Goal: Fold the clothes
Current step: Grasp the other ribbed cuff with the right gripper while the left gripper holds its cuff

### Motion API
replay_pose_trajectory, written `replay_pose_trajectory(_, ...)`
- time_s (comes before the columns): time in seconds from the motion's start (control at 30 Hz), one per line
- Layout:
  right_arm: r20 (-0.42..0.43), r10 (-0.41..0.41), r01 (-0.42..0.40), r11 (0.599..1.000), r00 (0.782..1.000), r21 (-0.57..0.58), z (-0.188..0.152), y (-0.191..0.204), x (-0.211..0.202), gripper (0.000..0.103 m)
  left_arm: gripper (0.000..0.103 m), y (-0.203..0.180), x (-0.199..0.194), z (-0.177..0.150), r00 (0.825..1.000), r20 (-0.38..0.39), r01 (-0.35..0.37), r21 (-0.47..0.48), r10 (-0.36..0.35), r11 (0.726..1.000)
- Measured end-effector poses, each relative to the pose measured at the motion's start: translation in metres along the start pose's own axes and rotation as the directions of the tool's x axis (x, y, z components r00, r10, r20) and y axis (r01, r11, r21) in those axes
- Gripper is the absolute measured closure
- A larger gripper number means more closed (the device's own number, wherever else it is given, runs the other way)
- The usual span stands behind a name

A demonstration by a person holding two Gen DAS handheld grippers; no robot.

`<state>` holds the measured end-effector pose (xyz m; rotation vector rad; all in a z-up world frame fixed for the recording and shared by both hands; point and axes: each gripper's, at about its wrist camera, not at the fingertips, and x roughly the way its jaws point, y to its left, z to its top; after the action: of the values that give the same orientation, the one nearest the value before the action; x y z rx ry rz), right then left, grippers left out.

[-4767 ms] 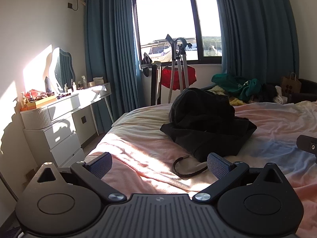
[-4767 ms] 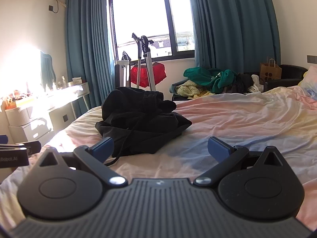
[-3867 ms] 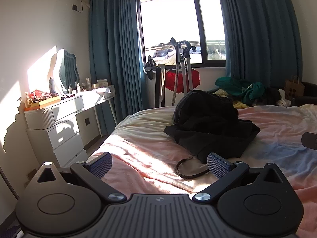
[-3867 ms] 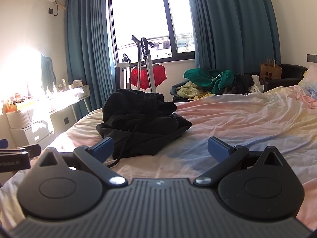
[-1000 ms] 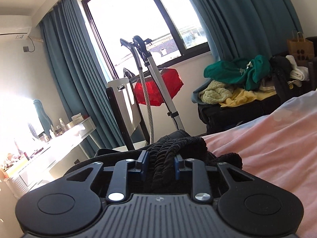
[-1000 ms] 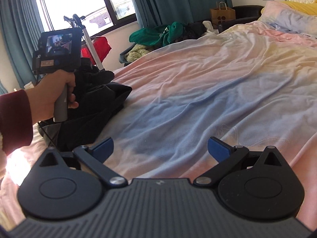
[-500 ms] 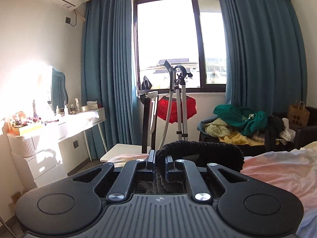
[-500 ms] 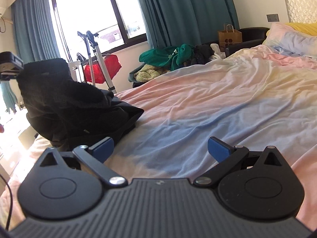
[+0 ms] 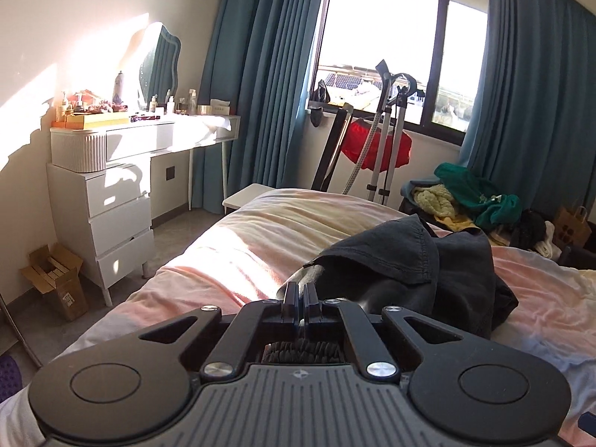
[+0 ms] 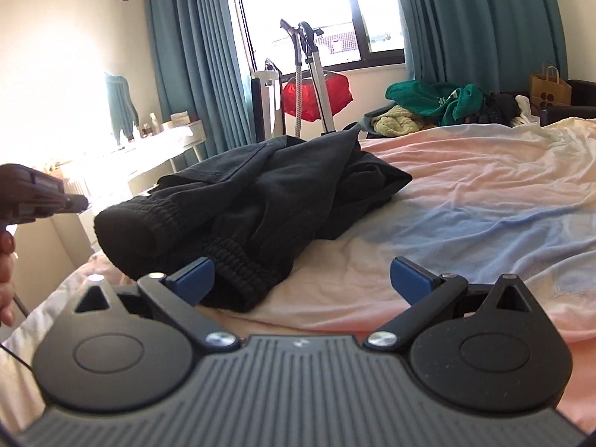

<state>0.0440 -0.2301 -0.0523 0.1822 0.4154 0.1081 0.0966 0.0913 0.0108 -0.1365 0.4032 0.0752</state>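
A black garment with a ribbed elastic waistband point(image 10: 260, 205) lies bunched on the pink and blue bed sheet point(image 10: 484, 193). My left gripper point(image 9: 300, 294) is shut on the garment's waistband; the ribbed band shows between its arms and the rest of the garment point(image 9: 428, 272) trails ahead to the right. The left gripper also shows at the left edge of the right wrist view point(image 10: 41, 197). My right gripper point(image 10: 301, 277) is open, low over the sheet, its left fingertip point(image 10: 193, 279) beside the waistband's near end.
A white dressing table with drawers point(image 9: 111, 186) and a cardboard box point(image 9: 56, 283) stand left of the bed. A garment steamer with a red cloth point(image 9: 380, 141) is under the window. A heap of clothes point(image 10: 439, 104) and a paper bag point(image 10: 549, 87) lie beyond the bed.
My left gripper has come down and back toward the near bed edge, pulling the waistband with it. My right gripper has moved left and close to the waistband.
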Motion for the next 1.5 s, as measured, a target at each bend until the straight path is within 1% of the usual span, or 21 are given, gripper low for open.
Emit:
replay_pose_trajectory(0.13,-0.071,0.02,-0.021,1.0,0.997,-0.012,-0.007,0.01,0.025,0.009,0.099,0.0,0.011,-0.011,0.998,-0.047,0.034,0.02,-0.033,0.999)
replay_pose_trajectory(0.17,-0.091,0.028,-0.029,1.0,0.995,-0.01,-0.007,0.012,0.033,0.02,0.099,0.0,0.013,-0.014,0.997,-0.058,0.044,0.023,-0.043,0.999)
replay_pose_trajectory(0.2,-0.109,0.026,-0.028,1.0,0.994,-0.015,-0.007,0.016,0.04,0.029,0.097,0.0,0.014,-0.016,0.996,-0.068,0.052,0.025,-0.05,0.998)
replay_pose_trajectory(0.33,-0.18,0.045,-0.054,0.998,0.983,-0.043,-0.012,0.036,0.078,0.029,0.089,0.0,0.019,-0.017,0.991,-0.095,0.093,-0.001,-0.093,0.996)
replay_pose_trajectory(0.37,-0.197,0.05,-0.061,0.997,0.979,-0.048,-0.014,0.041,0.087,0.029,0.085,0.0,0.019,-0.016,0.99,-0.097,0.1,-0.006,-0.1,0.995)
replay_pose_trajectory(0.4,-0.202,0.042,-0.054,0.997,0.978,-0.058,-0.014,0.045,0.093,0.033,0.083,-0.001,0.02,-0.016,0.989,-0.101,0.108,-0.011,-0.108,0.994)
replay_pose_trajectory(0.47,-0.192,0.032,-0.044,0.997,0.981,-0.058,-0.013,0.05,0.105,0.037,0.083,-0.003,0.021,-0.015,0.987,-0.107,0.122,-0.021,-0.124,0.992)
replay_pose_trajectory(0.53,-0.161,0.02,-0.026,0.999,0.987,-0.036,-0.01,0.05,0.113,0.042,0.082,-0.004,0.023,-0.014,0.984,-0.113,0.137,-0.03,-0.14,0.99)
replay_pose_trajectory(0.6,-0.129,-0.002,-0.003,0.999,0.992,-0.036,-0.01,0.052,0.118,0.042,0.082,-0.007,0.023,-0.013,0.981,-0.117,0.153,-0.037,-0.156,0.988)
replay_pose_trajectory(0.7,-0.112,-0.007,0.003,0.999,0.994,-0.038,-0.012,0.05,0.124,0.042,0.08,-0.01,0.022,-0.014,0.978,-0.122,0.164,-0.035,-0.167,0.986)
replay_pose_trajectory(0.77,-0.108,0.006,-0.009,1.0,0.994,-0.028,-0.011,0.049,0.123,0.045,0.077,-0.012,0.021,-0.014,0.978,-0.123,0.167,-0.038,-0.17,0.985)
replay_pose_trajectory(0.87,-0.103,0.028,-0.029,0.999,0.994,-0.012,-0.009,0.046,0.122,0.068,0.072,-0.014,0.019,-0.016,0.978,-0.122,0.165,-0.031,-0.167,0.986)
replay_pose_trajectory(0.9,-0.102,0.035,-0.036,0.999,0.994,-0.007,-0.009,0.045,0.121,0.071,0.07,-0.015,0.019,-0.018,0.979,-0.12,0.164,-0.033,-0.167,0.986)
replay_pose_trajectory(0.93,-0.1,0.042,-0.043,0.999,0.994,-0.002,-0.008,0.044,0.12,0.072,0.07,-0.017,0.019,-0.019,0.979,-0.119,0.163,-0.033,-0.166,0.986)
replay_pose_trajectory(1.03,-0.095,0.05,-0.05,0.999,0.994,0.001,-0.006,0.041,0.113,0.079,0.07,-0.022,0.019,-0.024,0.98,-0.121,0.16,-0.016,-0.161,0.987)
replay_pose_trajectory(1.1,-0.089,0.07,-0.067,0.997,0.994,0.03,-0.002,0.036,0.105,0.082,0.07,-0.023,0.017,-0.027,0.98,-0.12,0.158,-0.017,-0.159,0.987)
replay_pose_trajectory(1.17,-0.075,0.083,-0.081,0.996,0.994,0.03,0.003,0.036,0.093,0.083,0.07,-0.023,0.012,-0.029,0.979,-0.117,0.166,-0.029,-0.168,0.986)
replay_pose_trajectory(1.3,-0.057,0.114,-0.116,0.993,0.992,-0.031,0.009,0.046,0.064,0.087,0.07,-0.023,-0.003,-0.027,0.976,-0.081,0.198,-0.034,-0.2,0.98)
replay_pose_trajectory(1.37,-0.067,0.151,-0.155,0.987,0.986,-0.05,0.009,0.051,0.05,0.087,0.07,-0.022,-0.011,-0.024,0.974,-0.061,0.216,-0.027,-0.217,0.976)
replay_pose_trajectory(1.43,-0.088,0.197,-0.201,0.979,0.976,-0.043,0.009,0.056,0.032,0.087,0.069,-0.019,-0.015,-0.022,0.972,-0.061,0.225,-0.034,-0.227,0.974)
replay_pose_trajectory(1.5,-0.114,0.215,-0.222,0.973,0.97,-0.056,0.005,0.066,0.019,0.087,0.068,-0.016,-0.018,-0.019,0.969,-0.065,0.234,-0.044,-0.236,0.971)
